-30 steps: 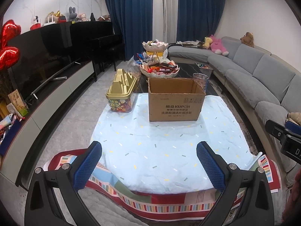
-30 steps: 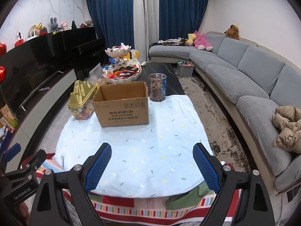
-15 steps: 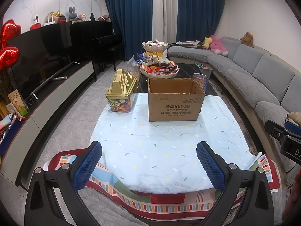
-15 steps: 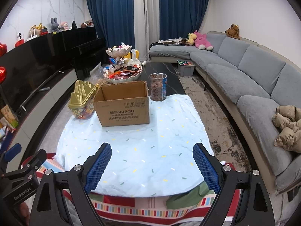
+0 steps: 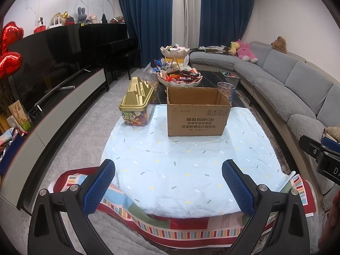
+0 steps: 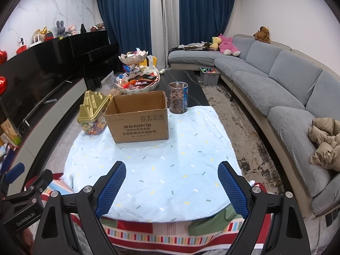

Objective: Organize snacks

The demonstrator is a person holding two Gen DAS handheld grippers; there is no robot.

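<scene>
A: What is the biggest thing in front of you?

B: The surface [image 5: 191, 170] under a pale blue cloth, and nothing lies on its near half.

A: And on your far half?

B: An open cardboard box [image 5: 197, 112] stands near the middle. Just left of it you have a clear candy tub [image 5: 136, 108] with a gold lid; behind its right corner, a clear jar [image 6: 178, 97] of brown balls. Past them, on the dark part, sits a two-tier dish [image 6: 138, 80] heaped with wrapped snacks.

A: Your fingers?

B: Your left gripper [image 5: 169, 182] has its fingers spread wide over the cloth's near edge, gripping nothing. Your right gripper [image 6: 171, 186] is the same: wide apart, empty, well short of the box.
</scene>
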